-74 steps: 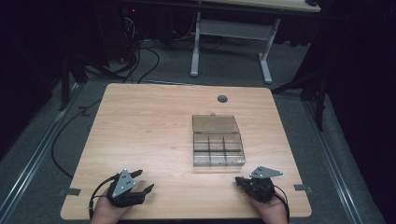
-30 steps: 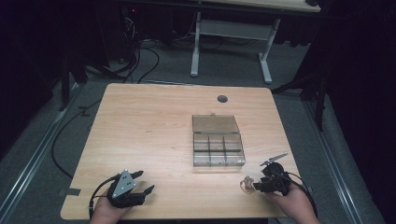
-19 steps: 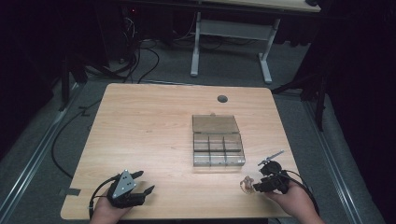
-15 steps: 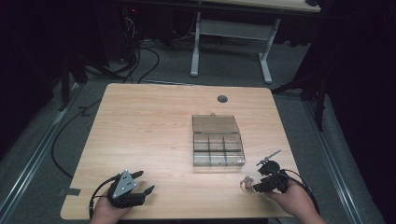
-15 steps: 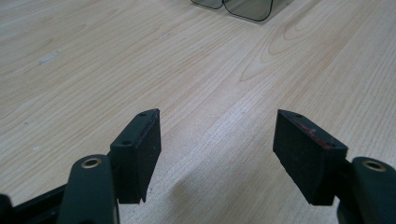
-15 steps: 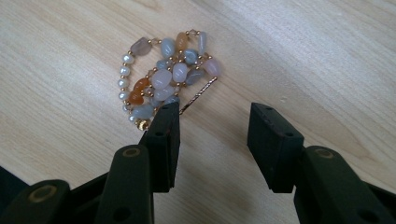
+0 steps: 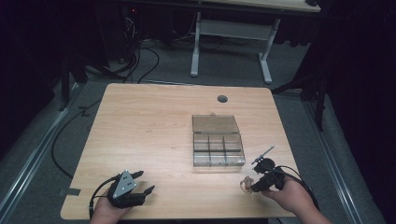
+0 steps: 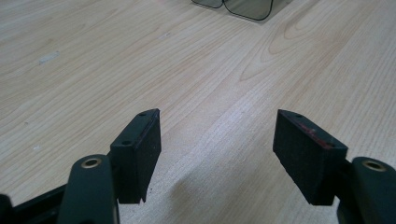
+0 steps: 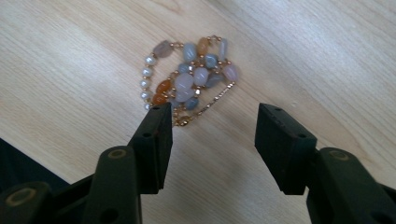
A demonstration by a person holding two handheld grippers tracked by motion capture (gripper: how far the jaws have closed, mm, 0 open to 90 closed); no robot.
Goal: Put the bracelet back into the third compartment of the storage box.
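Your right gripper hovers with its jaws spread apart — nothing between them — just above a beaded bracelet lying bunched on the wooden table, near its front right edge. A clear compartment box, lid open, sits nearby. Your left gripper rests at the front left, jaws also parted and empty.

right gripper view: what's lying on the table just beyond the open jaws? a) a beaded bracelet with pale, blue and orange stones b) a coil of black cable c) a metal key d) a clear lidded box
a: the right gripper has its jaws open just short of a bunched beaded bracelet of pearl, blue and orange stones, lying on the wooden table.
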